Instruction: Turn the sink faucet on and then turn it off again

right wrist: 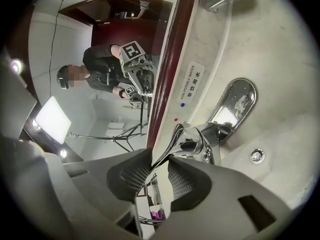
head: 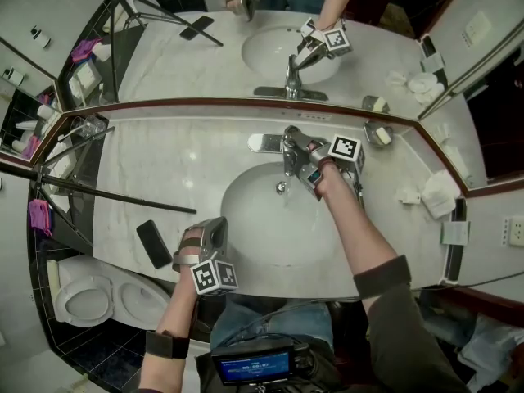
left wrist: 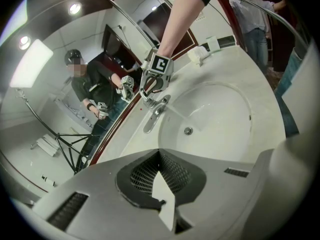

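Observation:
A chrome faucet [head: 288, 152] stands at the back of the white sink basin [head: 262, 236], in front of the mirror. My right gripper [head: 301, 157] is at the faucet's lever [right wrist: 189, 136]. In the right gripper view the lever's thin tip lies between the two pads of my right gripper [right wrist: 159, 170], and the jaws stand apart around it. My left gripper [head: 215, 226] rests at the counter's front edge, left of the basin, shut and empty. The left gripper view shows my left gripper [left wrist: 161, 171] with the faucet [left wrist: 156, 106] and basin [left wrist: 220, 114] beyond it. I cannot tell whether water runs.
A black phone [head: 153, 244] lies on the marble counter left of my left gripper. A black stand's bar [head: 106, 195] crosses the counter's left end. A soap dish [head: 378, 134] and folded towels [head: 440, 193] sit at the right. A toilet [head: 82, 301] is below left.

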Motion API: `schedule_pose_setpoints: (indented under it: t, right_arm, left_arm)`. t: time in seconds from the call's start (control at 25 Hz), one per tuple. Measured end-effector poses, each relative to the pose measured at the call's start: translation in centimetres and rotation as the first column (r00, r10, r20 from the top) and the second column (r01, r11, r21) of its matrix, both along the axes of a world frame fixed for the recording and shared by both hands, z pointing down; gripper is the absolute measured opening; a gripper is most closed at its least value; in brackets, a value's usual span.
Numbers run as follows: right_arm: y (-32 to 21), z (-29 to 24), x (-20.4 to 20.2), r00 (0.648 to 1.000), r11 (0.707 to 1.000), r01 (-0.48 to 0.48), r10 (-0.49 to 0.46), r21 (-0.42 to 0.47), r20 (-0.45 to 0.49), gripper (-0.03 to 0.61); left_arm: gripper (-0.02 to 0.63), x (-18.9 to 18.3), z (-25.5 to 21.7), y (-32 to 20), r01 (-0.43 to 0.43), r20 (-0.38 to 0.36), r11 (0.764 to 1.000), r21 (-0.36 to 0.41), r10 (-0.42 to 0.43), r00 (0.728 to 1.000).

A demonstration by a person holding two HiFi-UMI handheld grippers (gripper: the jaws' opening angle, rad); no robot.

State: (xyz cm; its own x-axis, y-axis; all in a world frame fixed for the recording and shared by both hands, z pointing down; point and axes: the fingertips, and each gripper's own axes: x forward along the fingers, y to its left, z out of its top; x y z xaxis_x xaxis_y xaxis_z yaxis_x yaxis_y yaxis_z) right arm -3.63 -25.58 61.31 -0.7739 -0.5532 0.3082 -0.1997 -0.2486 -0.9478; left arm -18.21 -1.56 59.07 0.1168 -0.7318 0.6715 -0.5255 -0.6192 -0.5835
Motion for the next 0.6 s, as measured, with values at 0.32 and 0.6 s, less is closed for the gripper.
schedule_pose_setpoints:
  t: [0.32, 0.6]
  right_arm:
    - [0.6, 0.5, 0.8, 0.993, 0.998, 0.033, -0.026, 0.061, -0.117, 0.132]
    - [2.0, -2.6, 4.8, 0.930, 0.963, 0.172, -0.089, 0.209, -0.357, 0.058]
  left_arm:
    - [0.005, 0.8, -0.9, -0.5, -0.007, -0.001, 1.000, 0.007, 0.007, 1.000]
    - [0.005, 0.7, -1.7, -0.5, -0.007, -0.014, 1.000, 0.016, 0.008, 1.000]
